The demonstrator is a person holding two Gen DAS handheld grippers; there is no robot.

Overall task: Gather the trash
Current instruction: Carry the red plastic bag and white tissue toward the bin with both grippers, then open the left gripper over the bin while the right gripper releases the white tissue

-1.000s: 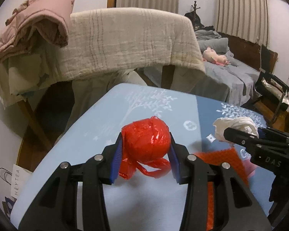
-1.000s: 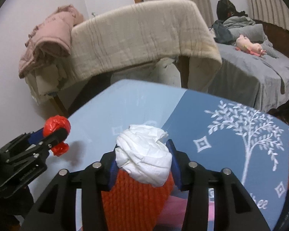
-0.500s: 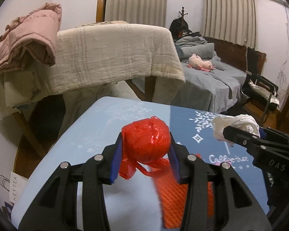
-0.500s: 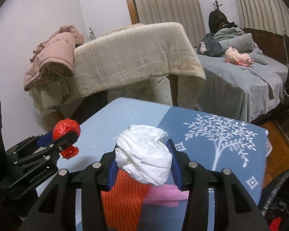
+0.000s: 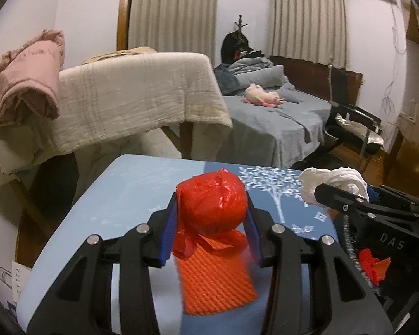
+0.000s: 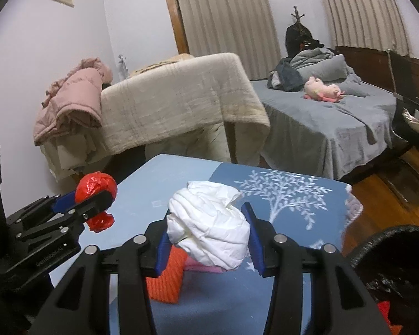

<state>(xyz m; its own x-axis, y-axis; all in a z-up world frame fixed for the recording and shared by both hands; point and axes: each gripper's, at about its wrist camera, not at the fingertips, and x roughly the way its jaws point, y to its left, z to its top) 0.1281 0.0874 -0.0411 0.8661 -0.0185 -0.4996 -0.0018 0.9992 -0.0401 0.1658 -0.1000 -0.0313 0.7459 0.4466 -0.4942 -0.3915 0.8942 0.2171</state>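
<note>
Between your left jaws, in the left wrist view, the red plastic wad (image 5: 212,203) sits pinched by the left gripper (image 5: 211,224), jaws closed onto its sides and lifted clear of the blue table (image 5: 131,195). Below and just ahead lies the orange knit cloth (image 5: 215,276). Off to the right of these jaws you see red scraps inside a dark bin (image 5: 374,268), so that is likely where the wad goes.

From the right wrist view, your right gripper (image 6: 209,237) is clamped on the white crumpled paper (image 6: 209,229), also held above the table. The black-lined trash bin (image 6: 391,254) opens low to the right of these jaws, nearer this hand than the left; carry right and down.
</note>
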